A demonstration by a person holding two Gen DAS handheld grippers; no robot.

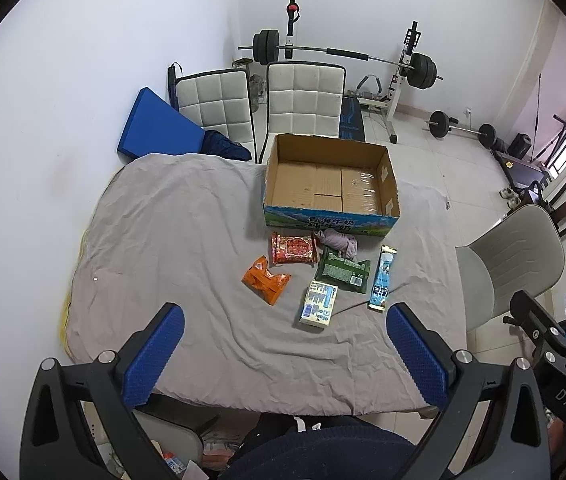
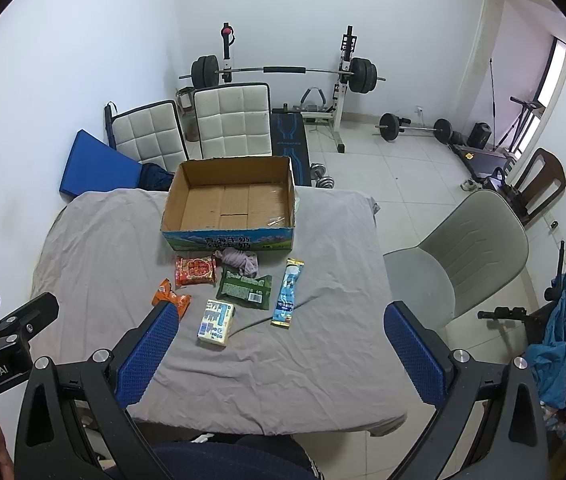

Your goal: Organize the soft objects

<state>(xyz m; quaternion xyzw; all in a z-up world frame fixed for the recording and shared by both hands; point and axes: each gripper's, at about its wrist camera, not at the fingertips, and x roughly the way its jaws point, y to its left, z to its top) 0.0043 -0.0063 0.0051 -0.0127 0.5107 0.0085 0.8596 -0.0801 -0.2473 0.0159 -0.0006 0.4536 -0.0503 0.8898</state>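
A home gym room, white walls, barbell rack at the back, and in front of me a table under a wrinkled grey cloth (image 1: 171,232). My left gripper (image 1: 285,354) hangs above the near edge with its blue pads spread wide and nothing between them; my right gripper (image 2: 279,350) is the same, wide apart and empty, just beside the left. Outward from my fingers, at about twelve o'clock, lies the cluster I must sort: a white tissue pack (image 1: 318,304) nearest, an orange packet (image 1: 266,280) at eleven, a green packet (image 1: 343,270) behind the tissue pack, a long blue sachet (image 1: 381,278) at one o'clock. Beyond those sit a red packet (image 1: 294,248) and a bunched lilac cloth (image 1: 339,240), which touches the green packet and lies just against the box (image 1: 329,222). The box stands open and empty at twelve, farthest out. I judge nothing is packed yet. I would start with the tissue pack: come straight down, straddle its short width, close gently so it does not squash, and lift clear before carrying it over the box wall.
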